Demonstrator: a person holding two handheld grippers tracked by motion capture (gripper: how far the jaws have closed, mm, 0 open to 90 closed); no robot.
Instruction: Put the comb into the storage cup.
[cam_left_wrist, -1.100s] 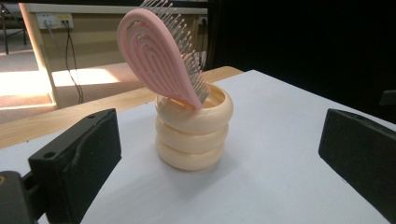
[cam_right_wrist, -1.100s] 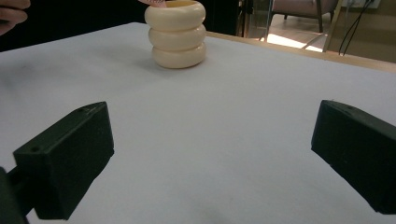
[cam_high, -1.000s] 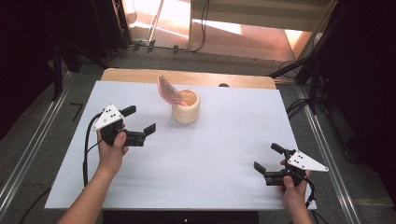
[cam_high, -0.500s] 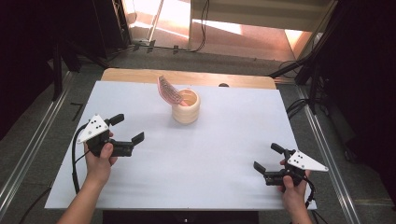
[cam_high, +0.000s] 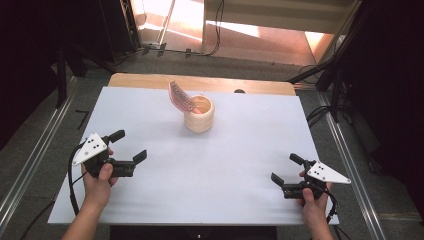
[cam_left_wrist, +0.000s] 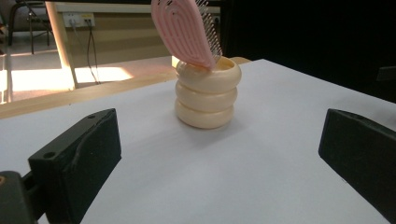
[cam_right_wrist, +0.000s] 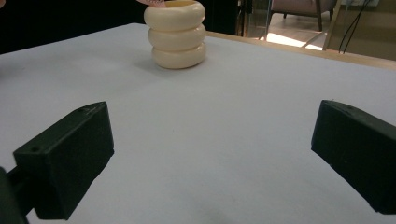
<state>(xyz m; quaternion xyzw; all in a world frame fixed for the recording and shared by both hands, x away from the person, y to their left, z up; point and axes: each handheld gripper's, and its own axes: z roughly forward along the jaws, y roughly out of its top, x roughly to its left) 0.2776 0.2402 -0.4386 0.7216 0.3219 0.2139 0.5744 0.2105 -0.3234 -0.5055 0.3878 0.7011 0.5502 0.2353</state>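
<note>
Bright sunlit floor (cam_high: 240, 30) behind; dark sides; evenly lit, slightly soft pictures.

White table (cam_high: 210, 165); cream ringed holder (cam_high: 199, 115) near its far edge, pink brush (cam_high: 181, 97) inside

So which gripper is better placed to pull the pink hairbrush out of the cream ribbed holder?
Left, probably. The pink hairbrush leans out of the cream ribbed holder toward the left gripper, which is open and looks nearer than the right gripper.
</note>
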